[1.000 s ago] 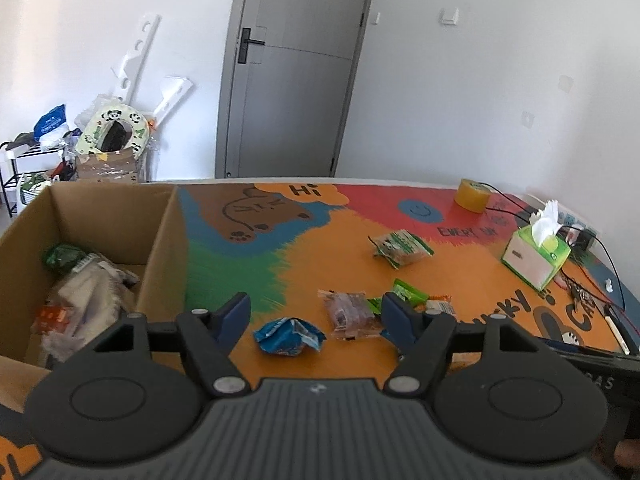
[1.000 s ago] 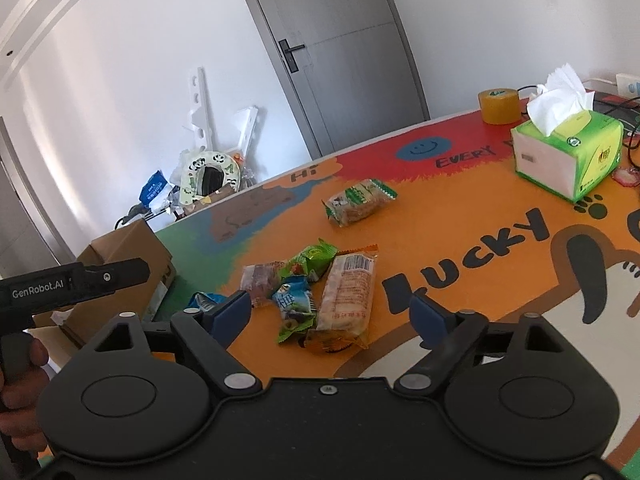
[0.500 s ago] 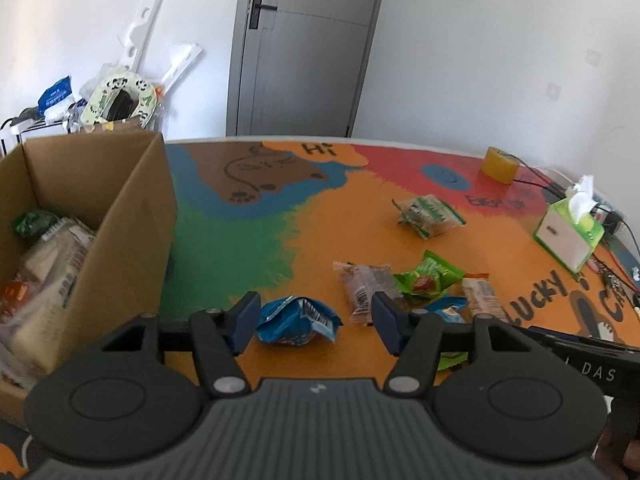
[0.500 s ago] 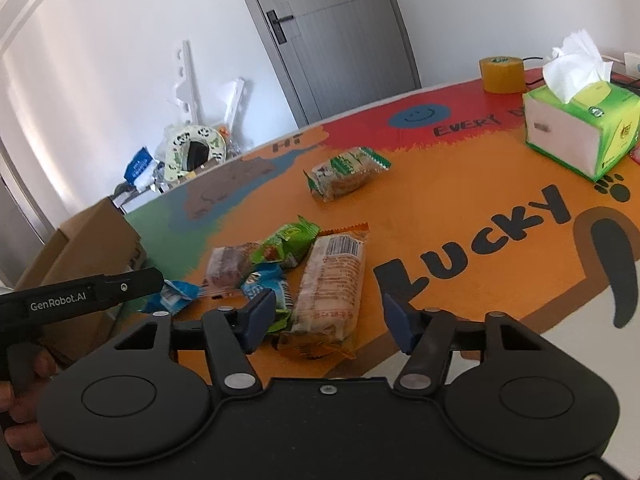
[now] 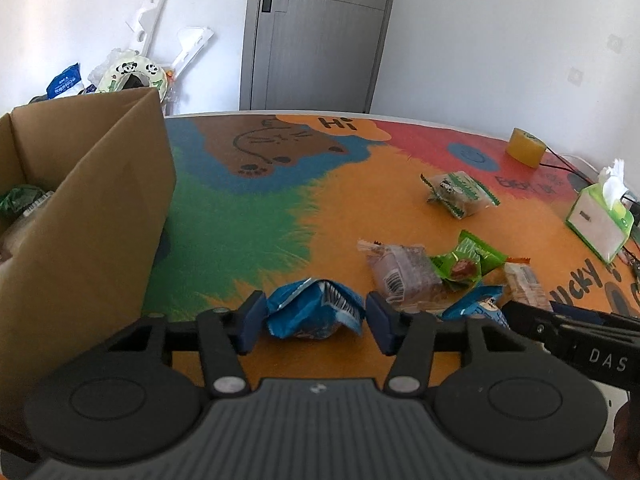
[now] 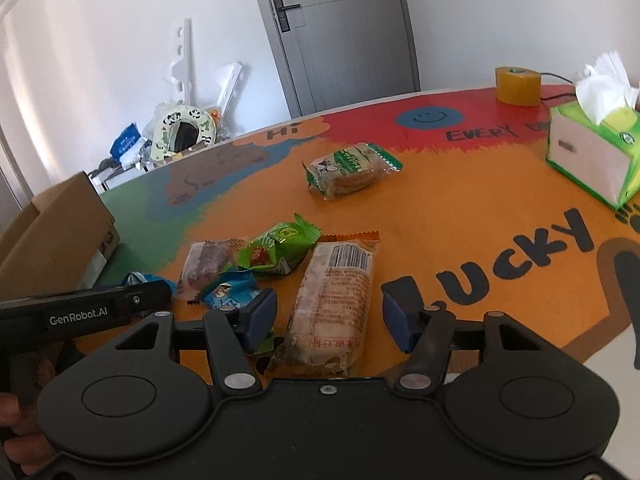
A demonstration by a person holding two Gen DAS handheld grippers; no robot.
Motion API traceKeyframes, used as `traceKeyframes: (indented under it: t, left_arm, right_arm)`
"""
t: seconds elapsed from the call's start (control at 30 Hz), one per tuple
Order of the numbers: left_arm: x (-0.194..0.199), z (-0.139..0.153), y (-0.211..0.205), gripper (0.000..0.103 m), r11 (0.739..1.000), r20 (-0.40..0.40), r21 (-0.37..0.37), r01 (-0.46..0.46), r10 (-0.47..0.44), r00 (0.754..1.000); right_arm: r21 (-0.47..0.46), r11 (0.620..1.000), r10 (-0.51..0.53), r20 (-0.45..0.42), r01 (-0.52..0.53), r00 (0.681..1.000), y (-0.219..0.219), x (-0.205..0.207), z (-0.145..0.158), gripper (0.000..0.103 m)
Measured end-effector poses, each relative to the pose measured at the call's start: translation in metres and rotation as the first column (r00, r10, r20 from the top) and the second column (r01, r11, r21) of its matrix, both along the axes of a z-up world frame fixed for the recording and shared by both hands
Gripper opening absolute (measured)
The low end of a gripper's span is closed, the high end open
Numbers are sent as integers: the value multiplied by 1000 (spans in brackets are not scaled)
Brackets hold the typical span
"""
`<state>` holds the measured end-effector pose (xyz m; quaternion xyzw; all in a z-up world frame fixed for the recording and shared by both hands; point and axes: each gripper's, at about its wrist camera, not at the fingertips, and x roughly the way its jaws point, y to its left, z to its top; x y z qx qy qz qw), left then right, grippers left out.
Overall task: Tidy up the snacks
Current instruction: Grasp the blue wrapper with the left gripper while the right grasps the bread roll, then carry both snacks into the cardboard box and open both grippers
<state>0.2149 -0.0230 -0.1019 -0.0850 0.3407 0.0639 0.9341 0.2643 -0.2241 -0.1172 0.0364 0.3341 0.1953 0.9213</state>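
A crumpled blue snack packet [image 5: 312, 312] lies on the colourful table [image 5: 240, 220] between the blue pads of my left gripper [image 5: 316, 320]. The jaws are closing and the pads stand right at its two sides; I see no squeeze. My right gripper [image 6: 328, 320] straddles a long clear packet of brown biscuits [image 6: 332, 300], with a small gap at each pad. Beside it lie a green packet [image 6: 280, 246], a clear brown-cake packet [image 6: 208, 260] and a small blue packet [image 6: 228, 292]. A green-and-white biscuit packet [image 6: 348, 168] lies farther back.
An open cardboard box [image 5: 100, 220] with several snacks inside stands at the left, close to the left gripper. A green tissue box [image 6: 588, 156], a yellow tape roll [image 6: 516, 84] and cables sit at the table's right. Clutter stands on the floor behind, by a grey door.
Both grippers have come down and closer to the snacks, and both have narrowed. The blue packet now fills the left gap; the long biscuit packet sits in the right one.
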Motion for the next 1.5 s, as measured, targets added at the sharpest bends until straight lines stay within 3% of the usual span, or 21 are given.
traceKeyframes:
  t: [0.17,0.4,1.0,1.5]
  left_arm:
    - [-4,0,-2,40,1000,9,10,10,-10,1000]
    - [-14,7,-6,36,999,26,-6,34,-34,999]
    - [-45,58,-3,35,999,154,0,41,-40,987]
    - [-73,100,31,35,998,261,25,-60,52,964]
  right_arm:
    - [-29,1000,-5,6,5,1000,-3,-3,1,36]
    - [21,1000,-3,4,3,1000,-14,-17,7,36]
    - [107,993,27,126,-41,992,-8,-40,53,36]
    - [127,980,125,199,-152,972,28,-43,78,36]
